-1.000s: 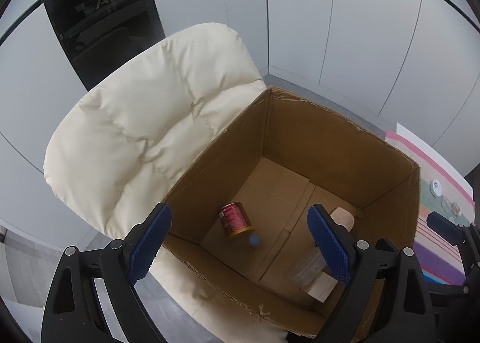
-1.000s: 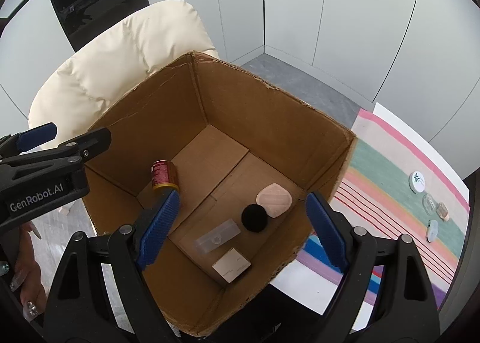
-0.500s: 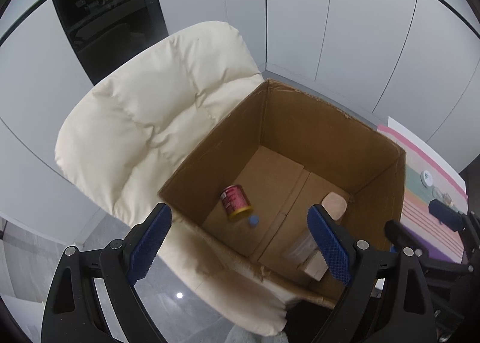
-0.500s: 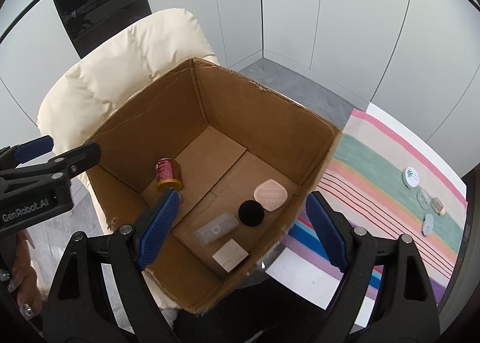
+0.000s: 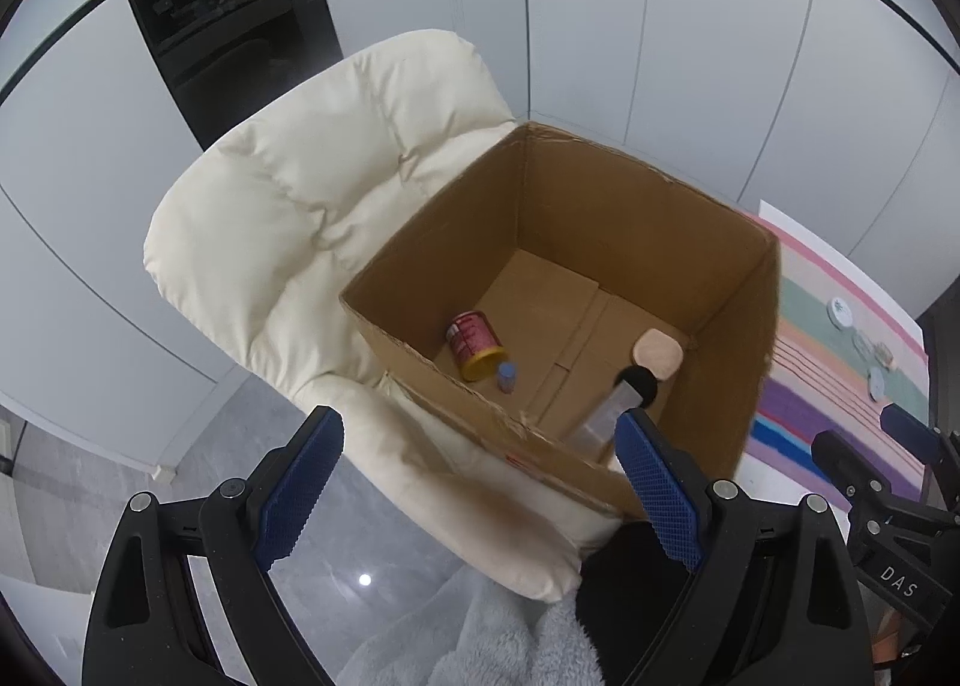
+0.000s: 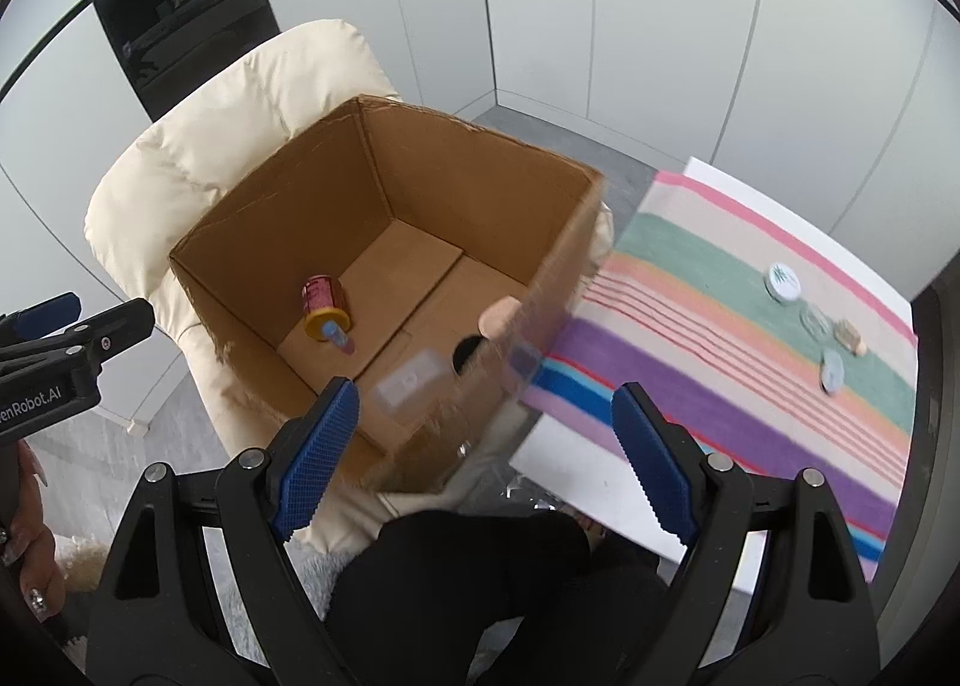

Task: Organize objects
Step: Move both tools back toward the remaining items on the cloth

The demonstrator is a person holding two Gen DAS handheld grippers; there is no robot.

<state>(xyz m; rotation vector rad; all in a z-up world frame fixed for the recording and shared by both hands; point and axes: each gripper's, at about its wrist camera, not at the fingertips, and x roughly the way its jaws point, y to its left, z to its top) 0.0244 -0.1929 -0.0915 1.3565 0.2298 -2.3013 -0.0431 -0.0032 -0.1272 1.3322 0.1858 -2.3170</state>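
Note:
An open cardboard box (image 5: 648, 218) (image 6: 420, 176) stands on a cream padded chair (image 5: 312, 194). Inside lie a red can (image 5: 474, 344) (image 6: 324, 296), a small blue-capped bottle (image 5: 507, 377), a clear plastic case (image 6: 411, 380), a black round item (image 5: 642, 380) and a peach pad (image 5: 657, 353). Several small round items, one a white lid (image 6: 782, 281), lie on the striped cloth (image 6: 750, 326) to the right. My left gripper (image 5: 480, 494) and right gripper (image 6: 486, 452) are both open and empty, held back from the box.
The striped cloth covers a white table (image 6: 576, 476) right of the chair. A grey fluffy fabric (image 5: 510, 644) and my dark-clothed legs (image 6: 468, 584) are below. White wall panels and a dark glass panel (image 5: 228, 8) stand behind.
Both grippers have pulled back and up from the box. The right gripper view has swung right, so more of the striped table shows. Both stay open.

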